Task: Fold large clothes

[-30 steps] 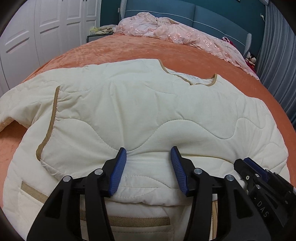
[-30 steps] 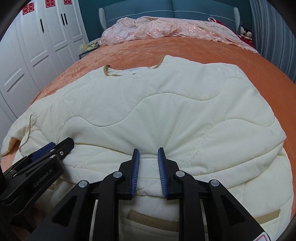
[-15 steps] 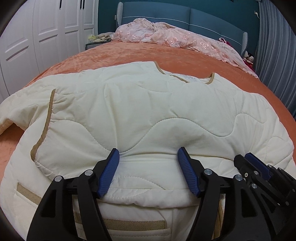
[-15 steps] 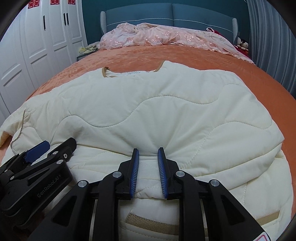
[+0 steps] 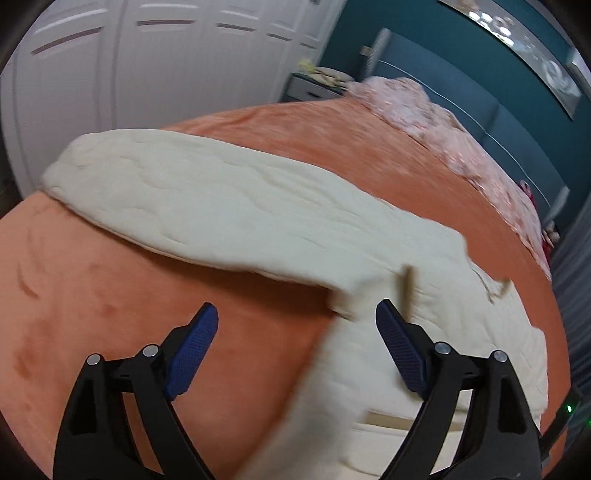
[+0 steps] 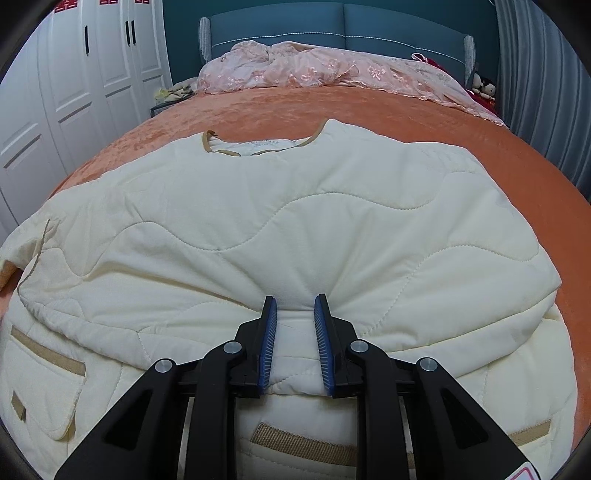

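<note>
Across the orange bed (image 6: 369,110) your cream quilted jacket (image 6: 295,229) lies spread flat, collar (image 6: 258,146) toward the blue headboard (image 6: 343,27) and hem toward you, so its long axis runs from you up the bed. One sleeve (image 5: 207,206) stretches out sideways to the left, toward the white wardrobe (image 5: 147,66). Your right tool (image 6: 295,325) is clamped on a folded-up edge of the jacket near the hem, fabric bunching between the blue pads. Your left tool (image 5: 295,350) has just been opening and its jaws stand wide with nothing gripped, hanging over bare bedspread; the jacket's body sits just behind its right finger and the sleeve lies beyond it. That view is motion-blurred.
</note>
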